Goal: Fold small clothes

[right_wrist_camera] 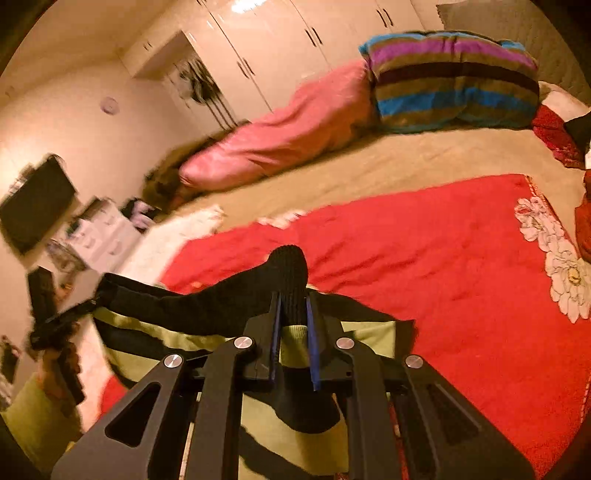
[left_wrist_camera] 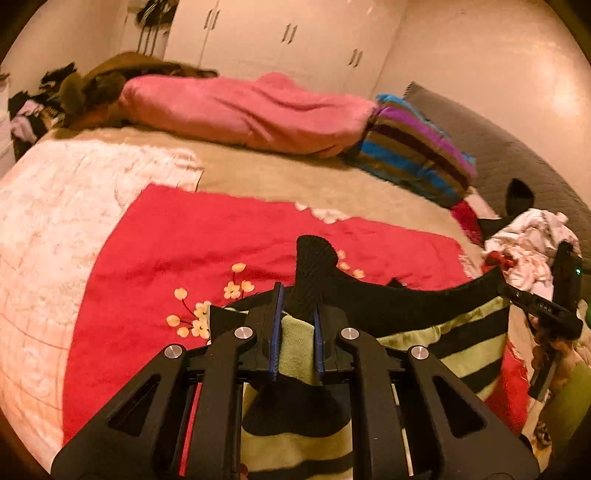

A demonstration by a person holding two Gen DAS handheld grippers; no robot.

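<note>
A small garment with black and light-green stripes hangs stretched between my two grippers above a red flowered cloth on the bed. My left gripper is shut on one black ribbed corner of it. My right gripper is shut on the other black corner; the garment sags to the left below it. The right gripper also shows at the right edge of the left wrist view, and the left gripper at the left edge of the right wrist view.
A pink blanket and a striped pillow lie along the far side of the bed. A pile of white and red clothes sits at the right. White wardrobes stand behind. The red cloth covers the near bed.
</note>
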